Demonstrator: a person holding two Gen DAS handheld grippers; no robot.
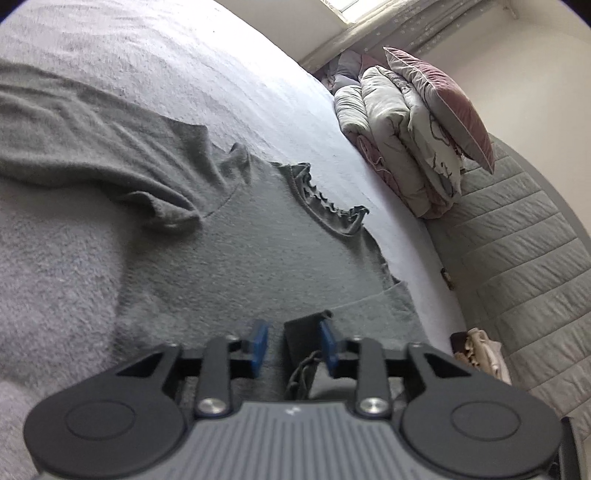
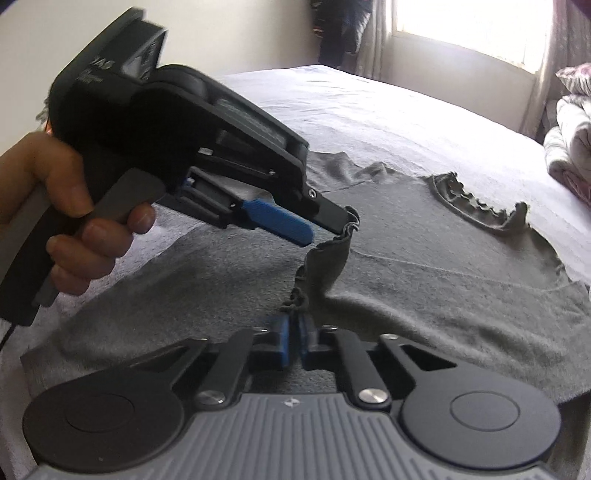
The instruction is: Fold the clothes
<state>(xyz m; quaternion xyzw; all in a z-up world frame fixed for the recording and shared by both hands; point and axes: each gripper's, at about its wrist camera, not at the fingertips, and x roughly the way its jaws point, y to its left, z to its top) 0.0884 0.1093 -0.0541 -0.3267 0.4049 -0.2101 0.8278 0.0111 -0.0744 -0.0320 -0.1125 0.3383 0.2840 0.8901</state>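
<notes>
Grey shirt (image 2: 424,266) spread flat on the bed (image 2: 369,110), frilled collar toward the folded quilt (image 1: 399,136). Right tool (image 2: 294,341) clamped narrow on a lifted sleeve hem. Left tool (image 1: 293,341) partly open, hem hooked on one finger, not pinched.

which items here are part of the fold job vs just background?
In the job:
- grey top, spread flat on the bed sheet
- its ruffled sleeve edge, pinched by the right gripper
- left gripper, jaws apart at that same edge

Lying about:
- folded duvet
- pink pillow
- quilted headboard
- window
</notes>
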